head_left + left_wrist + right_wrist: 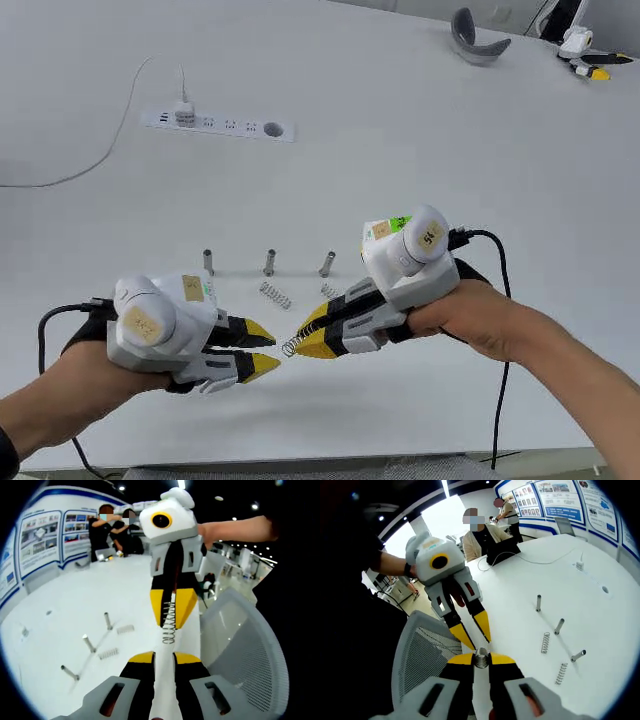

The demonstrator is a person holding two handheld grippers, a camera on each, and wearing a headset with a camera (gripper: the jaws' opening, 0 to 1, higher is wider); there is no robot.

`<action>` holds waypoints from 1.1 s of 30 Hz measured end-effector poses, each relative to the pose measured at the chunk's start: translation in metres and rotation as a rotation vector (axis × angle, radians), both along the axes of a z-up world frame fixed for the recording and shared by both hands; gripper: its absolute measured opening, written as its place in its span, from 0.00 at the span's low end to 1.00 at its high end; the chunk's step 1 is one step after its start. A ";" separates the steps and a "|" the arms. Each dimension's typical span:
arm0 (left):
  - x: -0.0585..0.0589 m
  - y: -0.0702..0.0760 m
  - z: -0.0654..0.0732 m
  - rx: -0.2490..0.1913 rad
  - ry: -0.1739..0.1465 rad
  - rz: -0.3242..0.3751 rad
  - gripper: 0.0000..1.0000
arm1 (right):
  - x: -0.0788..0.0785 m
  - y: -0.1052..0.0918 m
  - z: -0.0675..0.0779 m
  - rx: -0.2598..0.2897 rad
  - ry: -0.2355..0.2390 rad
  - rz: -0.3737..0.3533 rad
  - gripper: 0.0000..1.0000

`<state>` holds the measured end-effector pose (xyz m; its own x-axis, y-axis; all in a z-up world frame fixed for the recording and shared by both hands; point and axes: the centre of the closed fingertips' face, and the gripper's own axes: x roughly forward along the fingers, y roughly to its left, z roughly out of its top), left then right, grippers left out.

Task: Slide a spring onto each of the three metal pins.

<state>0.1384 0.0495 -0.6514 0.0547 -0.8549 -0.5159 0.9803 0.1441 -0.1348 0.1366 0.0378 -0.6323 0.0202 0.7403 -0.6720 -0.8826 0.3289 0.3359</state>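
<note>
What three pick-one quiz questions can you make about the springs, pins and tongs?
1. Where is the lifted spring? A in the right tongs; B on a pin; C on the floor.
2. How many pins stand on the table? A two; B three; C five.
3. How are the left tongs? A open; B shut on a pin; C shut on a spring.
Answers: 1 A, coils sit between its yellow tips; 2 B, three stand in a row; 3 A, tips spread, nothing between.
</note>
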 end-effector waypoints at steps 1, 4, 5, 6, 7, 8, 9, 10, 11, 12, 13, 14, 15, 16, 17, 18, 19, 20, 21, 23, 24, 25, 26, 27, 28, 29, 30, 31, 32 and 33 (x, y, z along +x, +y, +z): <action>0.003 0.002 -0.001 0.000 0.003 0.017 0.15 | 0.001 -0.001 -0.001 -0.004 -0.002 -0.003 0.12; 0.009 0.008 -0.005 -0.001 0.008 0.054 0.15 | 0.004 -0.004 -0.003 -0.015 -0.007 -0.012 0.12; 0.010 0.009 -0.006 -0.001 0.009 0.063 0.15 | 0.006 -0.005 -0.004 -0.018 -0.014 -0.012 0.12; 0.011 0.011 -0.007 0.001 0.013 0.069 0.15 | 0.007 -0.007 -0.006 -0.029 -0.027 -0.010 0.12; 0.012 0.012 -0.007 -0.001 0.013 0.078 0.16 | 0.009 -0.008 -0.008 -0.037 -0.032 -0.010 0.12; 0.014 0.014 -0.008 -0.002 0.016 0.091 0.16 | 0.010 -0.010 -0.010 -0.047 -0.036 -0.010 0.12; 0.016 0.016 -0.009 -0.003 0.017 0.104 0.17 | 0.011 -0.010 -0.012 -0.052 -0.038 -0.011 0.12; 0.018 0.017 -0.010 -0.002 0.019 0.114 0.18 | 0.012 -0.011 -0.014 -0.058 -0.038 -0.012 0.12; 0.019 0.019 -0.012 0.000 0.022 0.122 0.19 | 0.013 -0.013 -0.015 -0.064 -0.038 -0.017 0.12; 0.020 0.020 -0.013 0.002 0.023 0.130 0.20 | 0.014 -0.013 -0.016 -0.066 -0.038 -0.019 0.12; 0.022 0.022 -0.015 0.004 0.023 0.143 0.20 | 0.015 -0.014 -0.017 -0.070 -0.040 -0.022 0.12; 0.022 0.023 -0.016 0.005 0.026 0.148 0.21 | 0.016 -0.014 -0.018 -0.073 -0.041 -0.024 0.12; 0.023 0.025 -0.018 0.006 0.029 0.155 0.21 | 0.017 -0.015 -0.019 -0.075 -0.042 -0.028 0.12; 0.025 0.027 -0.020 0.011 0.029 0.167 0.22 | 0.019 -0.016 -0.020 -0.078 -0.043 -0.034 0.12; 0.026 0.028 -0.022 0.014 0.029 0.175 0.23 | 0.020 -0.016 -0.021 -0.080 -0.042 -0.036 0.12; 0.027 0.031 -0.024 0.017 0.032 0.186 0.24 | 0.022 -0.017 -0.022 -0.083 -0.042 -0.040 0.12; 0.027 0.032 -0.025 0.017 0.035 0.193 0.25 | 0.022 -0.017 -0.022 -0.085 -0.038 -0.042 0.12; 0.028 0.034 -0.026 0.019 0.037 0.202 0.26 | 0.023 -0.017 -0.023 -0.085 -0.035 -0.042 0.12; 0.030 0.036 -0.028 0.023 0.037 0.213 0.26 | 0.023 -0.017 -0.023 -0.085 -0.034 -0.041 0.12; 0.032 0.040 -0.031 0.025 0.041 0.233 0.27 | 0.026 -0.017 -0.025 -0.090 -0.036 -0.040 0.12; 0.034 0.041 -0.032 0.026 0.041 0.243 0.28 | 0.027 -0.017 -0.025 -0.093 -0.037 -0.039 0.12; 0.034 0.043 -0.032 0.026 0.042 0.251 0.29 | 0.028 -0.017 -0.026 -0.095 -0.038 -0.040 0.12; 0.036 0.045 -0.034 0.029 0.043 0.263 0.30 | 0.031 -0.017 -0.026 -0.098 -0.040 -0.040 0.12; 0.037 0.046 -0.035 0.031 0.043 0.269 0.31 | 0.032 -0.018 -0.027 -0.100 -0.041 -0.041 0.12; 0.039 0.048 -0.036 0.034 0.043 0.284 0.32 | 0.035 -0.018 -0.028 -0.105 -0.043 -0.043 0.12; 0.041 0.050 -0.037 0.036 0.043 0.295 0.34 | 0.036 -0.018 -0.028 -0.108 -0.044 -0.043 0.12; 0.042 0.051 -0.038 0.035 0.044 0.304 0.35 | 0.038 -0.018 -0.029 -0.110 -0.044 -0.044 0.12; 0.044 0.053 -0.038 0.033 0.049 0.316 0.35 | 0.040 -0.018 -0.030 -0.114 -0.045 -0.048 0.12; 0.045 0.055 -0.039 0.030 0.051 0.327 0.35 | 0.043 -0.018 -0.031 -0.119 -0.049 -0.055 0.12; 0.047 0.056 -0.039 0.024 0.055 0.337 0.36 | 0.045 -0.018 -0.031 -0.121 -0.051 -0.058 0.12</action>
